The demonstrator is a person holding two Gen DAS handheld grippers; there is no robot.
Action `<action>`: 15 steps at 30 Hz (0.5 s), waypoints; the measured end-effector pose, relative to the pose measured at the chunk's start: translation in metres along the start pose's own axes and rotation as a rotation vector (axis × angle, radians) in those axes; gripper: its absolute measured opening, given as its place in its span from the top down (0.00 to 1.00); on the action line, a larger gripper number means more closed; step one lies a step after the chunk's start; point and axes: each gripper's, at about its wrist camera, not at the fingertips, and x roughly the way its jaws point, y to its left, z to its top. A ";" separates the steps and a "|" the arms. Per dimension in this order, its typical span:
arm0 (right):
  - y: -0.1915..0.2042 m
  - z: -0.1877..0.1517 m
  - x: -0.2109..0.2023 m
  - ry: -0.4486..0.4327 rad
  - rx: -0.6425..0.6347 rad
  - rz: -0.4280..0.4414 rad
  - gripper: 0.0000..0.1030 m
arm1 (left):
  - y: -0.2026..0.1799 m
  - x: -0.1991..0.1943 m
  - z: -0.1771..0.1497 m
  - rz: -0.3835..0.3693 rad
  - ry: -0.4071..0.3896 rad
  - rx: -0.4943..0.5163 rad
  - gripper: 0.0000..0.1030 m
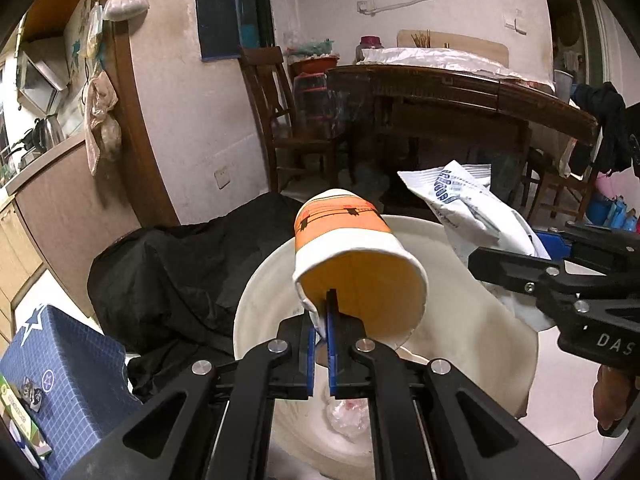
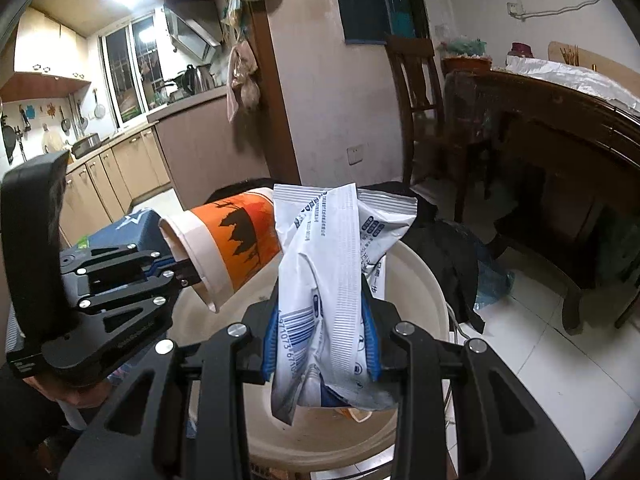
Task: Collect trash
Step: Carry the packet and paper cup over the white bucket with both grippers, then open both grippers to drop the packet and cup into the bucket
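Note:
My left gripper (image 1: 323,312) is shut on the rim of an orange and white paper cup (image 1: 352,248), which lies on its side above the cream waste bin (image 1: 260,292). In the right wrist view the same cup (image 2: 236,240) shows at the left, pinched by the left gripper (image 2: 186,276). My right gripper (image 2: 322,336) is shut on a crumpled white wrapper (image 2: 336,280) with blue print and a barcode, held over the bin (image 2: 424,292). The wrapper (image 1: 472,208) and the right gripper (image 1: 516,276) appear at the right of the left wrist view. Crumpled plastic (image 1: 348,416) lies inside the bin.
A black bag (image 1: 172,272) is heaped behind the bin to the left. A blue gridded box (image 1: 68,364) stands at the lower left. A dark wooden table (image 1: 460,92) and a chair (image 1: 280,112) stand behind. White tiled floor (image 2: 540,328) lies to the right.

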 end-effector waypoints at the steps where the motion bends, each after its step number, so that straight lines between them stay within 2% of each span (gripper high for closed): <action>1: -0.002 0.000 0.002 0.003 -0.001 -0.004 0.69 | -0.001 0.002 0.000 0.006 0.000 0.002 0.94; 11: -0.009 -0.001 0.015 0.050 0.002 -0.012 0.65 | -0.009 0.015 0.000 0.034 0.010 0.003 0.92; 12: -0.009 -0.001 0.016 0.055 0.006 -0.015 0.56 | -0.009 0.016 0.000 0.041 0.012 0.006 0.85; 13: -0.010 0.001 0.017 0.053 0.008 -0.022 0.48 | -0.009 0.015 0.000 0.049 0.007 0.008 0.74; 15: -0.010 0.002 0.015 0.043 -0.002 -0.030 0.46 | -0.009 0.013 0.000 0.063 -0.009 0.012 0.67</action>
